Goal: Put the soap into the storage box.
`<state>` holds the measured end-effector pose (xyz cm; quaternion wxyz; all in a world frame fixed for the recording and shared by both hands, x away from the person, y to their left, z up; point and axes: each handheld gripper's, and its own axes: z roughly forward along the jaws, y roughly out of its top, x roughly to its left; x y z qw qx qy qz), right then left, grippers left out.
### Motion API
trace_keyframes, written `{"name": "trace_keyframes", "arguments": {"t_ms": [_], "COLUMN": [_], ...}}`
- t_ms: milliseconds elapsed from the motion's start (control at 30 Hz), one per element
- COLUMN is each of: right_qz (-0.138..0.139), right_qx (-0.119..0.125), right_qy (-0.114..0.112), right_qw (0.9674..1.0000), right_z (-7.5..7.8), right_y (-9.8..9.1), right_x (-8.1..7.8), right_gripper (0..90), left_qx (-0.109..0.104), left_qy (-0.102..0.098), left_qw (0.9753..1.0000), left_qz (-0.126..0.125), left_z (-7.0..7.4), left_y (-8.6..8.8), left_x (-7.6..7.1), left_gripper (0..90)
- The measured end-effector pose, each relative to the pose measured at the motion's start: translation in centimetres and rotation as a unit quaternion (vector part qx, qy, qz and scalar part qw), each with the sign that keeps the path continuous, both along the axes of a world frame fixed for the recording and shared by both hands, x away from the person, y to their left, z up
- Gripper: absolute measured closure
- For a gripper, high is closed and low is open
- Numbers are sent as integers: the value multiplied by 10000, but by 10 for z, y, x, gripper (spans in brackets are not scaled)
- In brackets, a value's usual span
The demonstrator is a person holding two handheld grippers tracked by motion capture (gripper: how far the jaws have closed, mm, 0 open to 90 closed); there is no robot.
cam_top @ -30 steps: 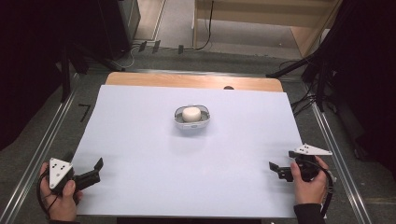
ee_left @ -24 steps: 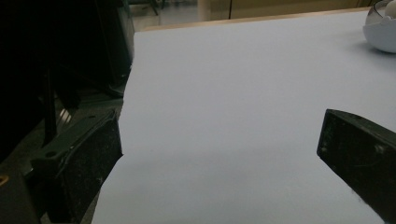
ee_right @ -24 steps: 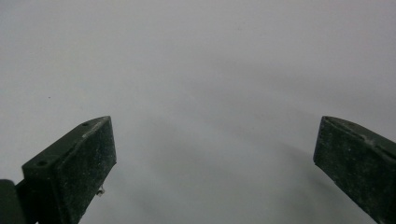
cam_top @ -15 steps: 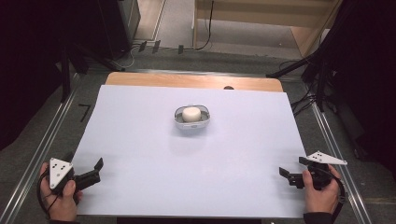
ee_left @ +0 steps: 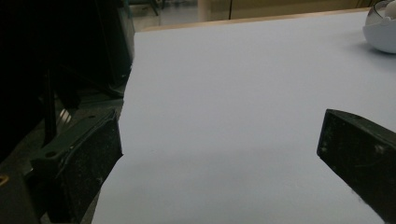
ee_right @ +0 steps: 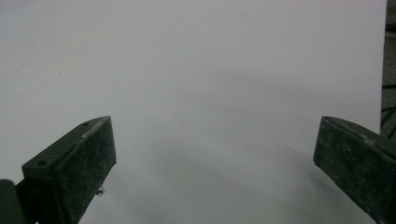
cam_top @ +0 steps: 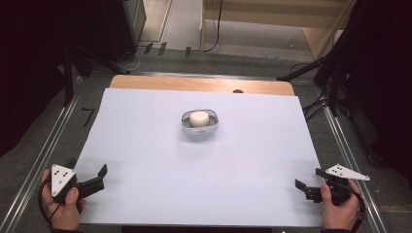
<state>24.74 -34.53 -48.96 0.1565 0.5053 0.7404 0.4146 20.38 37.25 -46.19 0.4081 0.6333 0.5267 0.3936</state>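
Note:
A small clear bowl (cam_top: pixel 199 124) holding a white round object (cam_top: pixel 199 119) sits at the middle of the pale sheet (cam_top: pixel 145 145) that covers the table. My left gripper (cam_top: pixel 98 177) rests at the sheet's near left corner, open, with nothing between its jaws. My right gripper (cam_top: pixel 307 179) is at the near right corner, also open and empty. In the left gripper view the open left gripper (ee_left: pixel 219 154) points across the sheet, and the bowl (ee_left: pixel 384 32) shows at the top right. In the right gripper view the open right gripper (ee_right: pixel 215 154) has bare sheet ahead.
A wooden table edge (cam_top: pixel 201 85) shows beyond the sheet's far side. Metal rails (cam_top: pixel 46 145) run along both sides of the table. Cables and dark stands (cam_top: pixel 330 77) lie on the floor at the back right.
My right gripper has drawn back toward the near edge and a little to the right. The left gripper and the bowl have stayed put.

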Motion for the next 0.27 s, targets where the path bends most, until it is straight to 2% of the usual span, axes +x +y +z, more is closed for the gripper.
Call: {"name": "trace_keyframes", "arguments": {"t_ms": [100,267], "right_qz": [46,38], "right_qx": [-72,-43], "right_qy": [8,10], "right_qw": [10000,10000], "right_z": [0,0], "right_y": [2,2], "right_x": [1,1], "right_gripper": [0,0], "left_qx": [2,-5], "left_qy": [5,23], "left_qw": [10000,10000], "left_qz": [-4,-2], "left_z": [0,0], "left_y": [0,0], "left_x": [0,0], "left_gripper": [2,2]}}
